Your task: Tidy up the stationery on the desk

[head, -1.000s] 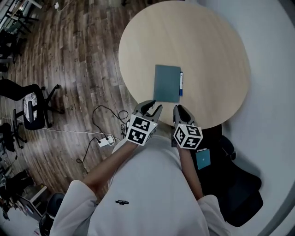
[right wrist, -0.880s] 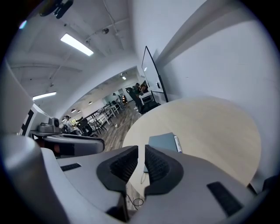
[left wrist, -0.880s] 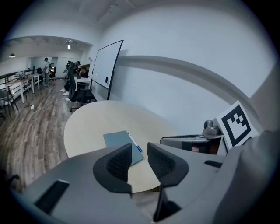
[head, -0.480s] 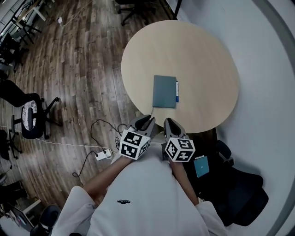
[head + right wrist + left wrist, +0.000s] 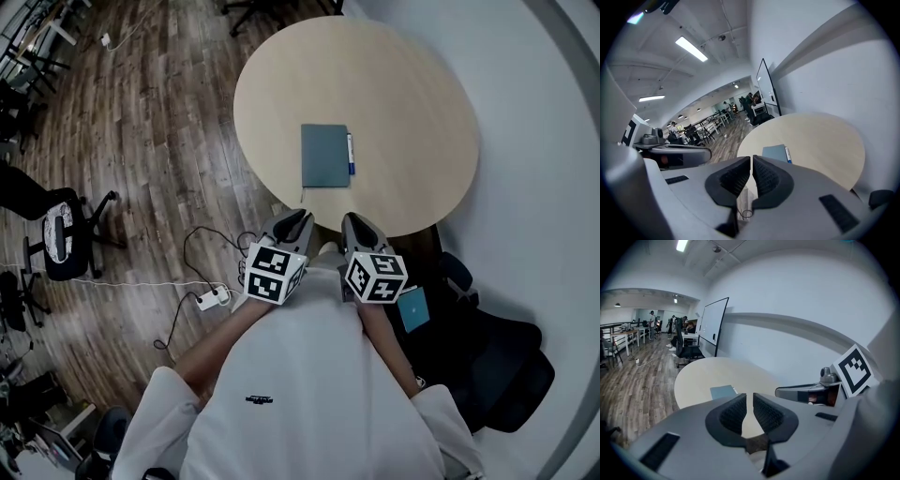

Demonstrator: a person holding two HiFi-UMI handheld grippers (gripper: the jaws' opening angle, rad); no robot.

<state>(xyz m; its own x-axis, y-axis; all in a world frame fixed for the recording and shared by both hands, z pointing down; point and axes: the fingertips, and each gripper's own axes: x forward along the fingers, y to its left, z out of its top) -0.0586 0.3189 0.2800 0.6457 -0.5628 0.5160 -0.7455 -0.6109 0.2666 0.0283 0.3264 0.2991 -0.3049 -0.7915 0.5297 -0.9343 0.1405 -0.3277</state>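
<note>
A teal notebook [image 5: 324, 156] lies flat on the round pale wooden table [image 5: 403, 84], with a blue and white pen [image 5: 351, 155] along its right edge. Both grippers hang off the table's near edge, close to the person's chest. My left gripper [image 5: 298, 221] has just been closing; only a thin slit is left between its pads and nothing is in it. My right gripper [image 5: 354, 223] has also just been closing and is empty. The left gripper [image 5: 749, 395] sees the notebook [image 5: 723, 391] ahead. The right gripper [image 5: 752, 157] sees the notebook [image 5: 774, 152] and the pen [image 5: 787, 154].
A black office chair [image 5: 487, 366] stands at the lower right beside a teal item [image 5: 412, 309]. A power strip with cables [image 5: 211, 297] lies on the wooden floor to the left, near another chair [image 5: 61, 230]. A whiteboard [image 5: 712, 326] stands beyond the table.
Both grippers have drawn back from the table's edge toward the person's body and their jaws have narrowed. The notebook and pen lie as before.
</note>
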